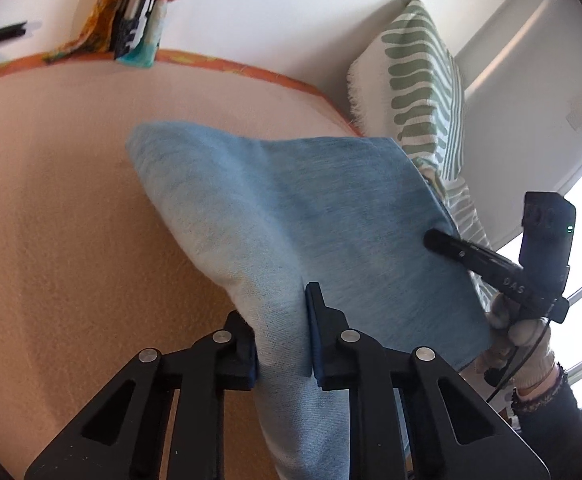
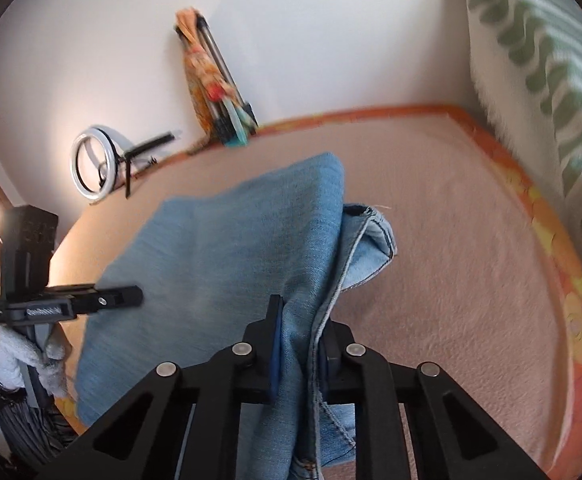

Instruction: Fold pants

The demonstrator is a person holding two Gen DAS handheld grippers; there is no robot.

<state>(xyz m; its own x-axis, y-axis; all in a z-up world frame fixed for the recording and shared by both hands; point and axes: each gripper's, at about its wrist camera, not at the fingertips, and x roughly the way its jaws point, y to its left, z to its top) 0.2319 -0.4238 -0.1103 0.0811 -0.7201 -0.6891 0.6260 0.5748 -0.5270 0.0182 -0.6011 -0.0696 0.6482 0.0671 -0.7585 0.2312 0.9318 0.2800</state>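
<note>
Peach-pink bedspread [image 2: 451,280] with an orange flowered border runs up to a white wall, where a ring light [image 2: 91,168] and a draped stand [image 2: 211,92] lean; a green-and-white patterned pillow [image 1: 419,80] stands at the bed's edge. Light blue denim pants [image 1: 291,208] hang lifted above the bedspread, stretched between both tools. Left gripper [image 1: 283,344] is clamped on a bunched fold of the pants, and right gripper [image 2: 299,344] pinches the seamed edge, with a hem [image 2: 375,236] drooping beyond it
</note>
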